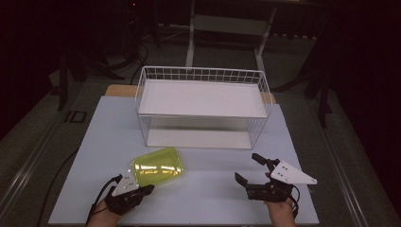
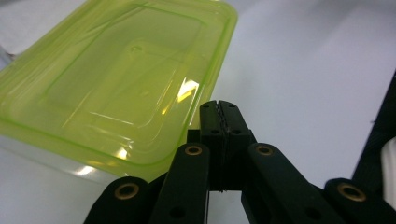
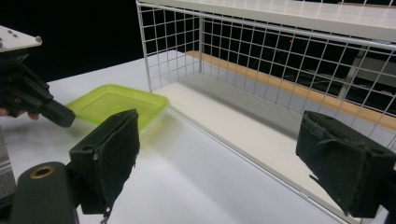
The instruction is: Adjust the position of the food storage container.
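Left tool (image 2: 219,112) closed beside yellow-green container (image 2: 116,79), wire rack (image 1: 203,75) behind

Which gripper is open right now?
The right gripper: its jaws stand wide apart, empty. The left gripper has its jaws pressed together beside the yellow-green container.

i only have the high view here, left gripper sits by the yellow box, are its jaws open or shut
Observer: Shut. In the left gripper view the left gripper has its jaws pressed together beside the box, with nothing between them.
Operator: is the box lidded
Observer: Yes, a yellow-green lid covers it.
Operator: and the rack's lower level
Observer: In the right gripper view the lower shelf of the rack is bare as far as it shows.
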Demonstrator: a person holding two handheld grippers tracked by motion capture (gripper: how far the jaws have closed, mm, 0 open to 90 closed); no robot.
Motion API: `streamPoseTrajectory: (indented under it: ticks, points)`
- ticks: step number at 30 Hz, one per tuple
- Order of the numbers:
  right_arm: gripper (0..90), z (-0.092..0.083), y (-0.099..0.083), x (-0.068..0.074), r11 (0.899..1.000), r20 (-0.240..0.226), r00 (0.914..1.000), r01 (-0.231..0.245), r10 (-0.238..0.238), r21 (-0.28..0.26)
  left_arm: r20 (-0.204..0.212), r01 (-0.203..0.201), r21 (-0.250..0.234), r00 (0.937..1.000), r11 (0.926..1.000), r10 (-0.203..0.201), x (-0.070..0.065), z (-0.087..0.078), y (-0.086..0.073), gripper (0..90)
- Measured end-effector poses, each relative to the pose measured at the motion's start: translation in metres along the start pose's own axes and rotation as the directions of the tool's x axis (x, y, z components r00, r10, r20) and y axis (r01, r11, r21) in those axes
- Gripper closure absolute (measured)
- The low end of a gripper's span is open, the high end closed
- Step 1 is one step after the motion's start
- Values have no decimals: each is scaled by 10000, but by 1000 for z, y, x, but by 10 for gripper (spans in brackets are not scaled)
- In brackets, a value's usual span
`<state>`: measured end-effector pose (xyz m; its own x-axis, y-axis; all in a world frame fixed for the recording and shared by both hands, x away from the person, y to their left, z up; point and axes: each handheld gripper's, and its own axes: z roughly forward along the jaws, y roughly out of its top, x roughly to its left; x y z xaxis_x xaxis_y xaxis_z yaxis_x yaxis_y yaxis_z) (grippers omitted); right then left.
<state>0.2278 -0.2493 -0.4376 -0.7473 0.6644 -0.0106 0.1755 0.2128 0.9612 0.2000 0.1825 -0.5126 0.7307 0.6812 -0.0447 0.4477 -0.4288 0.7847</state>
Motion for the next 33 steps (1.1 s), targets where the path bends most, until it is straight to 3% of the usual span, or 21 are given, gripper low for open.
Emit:
streamPoseTrajectory:
  ticks: [9, 11, 14, 17, 19, 23, 26, 29, 31, 33]
  points:
    - [135, 1, 0, -1, 10000, -63, 10000, -17, 17, 26, -818, 314, -177, 9961, 9994, -327, 20, -7, -4, 900]
    - [135, 1, 0, -1, 10000, -78, 10000, -5, 5, 37, -812, 384, -232, 9959, 9990, -402, 22, -10, -4, 900]
    - [135, 1, 0, 0, 10000, -88, 10000, -8, 8, 64, -670, 457, -789, 9964, 9958, -511, 25, -20, -1, 900]
    - [135, 2, -1, 0, 10000, -119, 9999, -21, 22, 65, -1132, -21, -1241, 9935, 9923, -121, 36, -29, 2, 900]
    - [135, 3, -1, 0, 10000, -137, 9999, -14, 15, 74, -1575, -291, -1393, 9875, 9898, 68, 50, -32, 1, 900]
    - [135, 2, 0, 0, 10000, -160, 9999, 26, -25, 54, -1969, 79, -1405, 9798, 9900, -358, 81, -26, -7, 900]
    - [135, 2, 0, 0, 10000, -137, 9999, -4, 5, 76, -2115, 326, -1212, 9757, 9921, -579, 94, -17, -14, 900]
    - [135, 3, -1, -1, 9999, -145, 9999, -23, 25, 141, -1952, 344, -1064, 9792, 9937, -548, 97, -8, -18, 900]
    - [135, 3, -1, -1, 9998, -180, 9998, -35, 38, 177, -1932, 92, -1019, 9807, 9948, -288, 94, -3, -18, 900]
    - [135, 4, -1, -1, 9998, -207, 9998, -30, 34, 191, -1845, 152, -1064, 9822, 9942, -347, 94, -2, -17, 900]
